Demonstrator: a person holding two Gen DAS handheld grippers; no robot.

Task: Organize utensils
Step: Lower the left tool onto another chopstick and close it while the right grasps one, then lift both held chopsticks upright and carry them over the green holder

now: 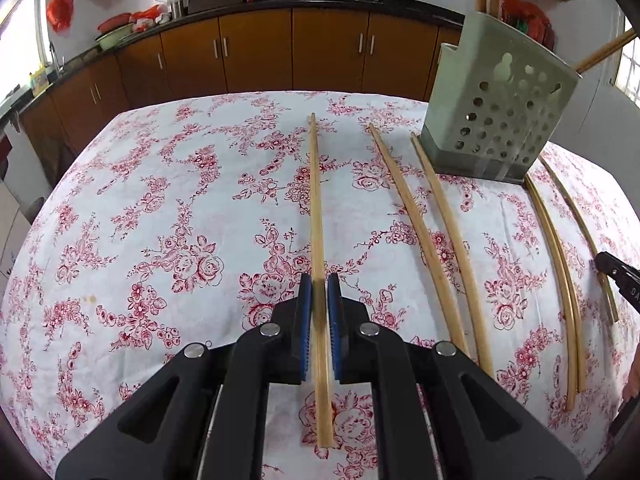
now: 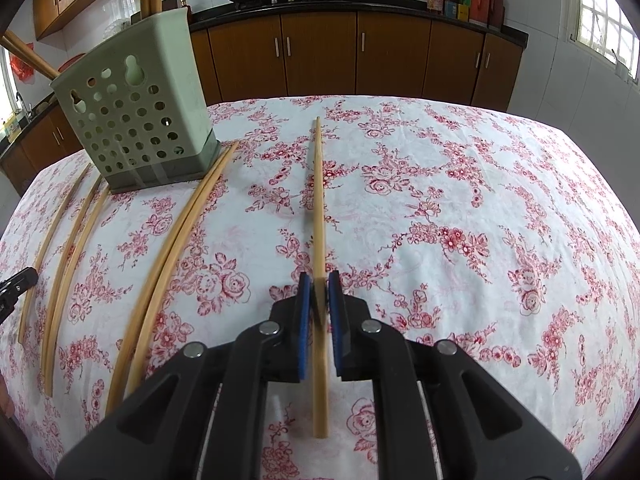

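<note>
Two claws, each clamped narrow on one chopstick: left claw grips chopstick; right claw grips another chopstick over bench.

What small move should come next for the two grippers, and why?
Probably lift both chopsticks off the cloth and carry them toward the holder. The left gripper is shut on one chopstick, and the right gripper is shut on another chopstick. Both sticks seem to lie low over the cloth, and the holder already has chopsticks standing in it.
</note>
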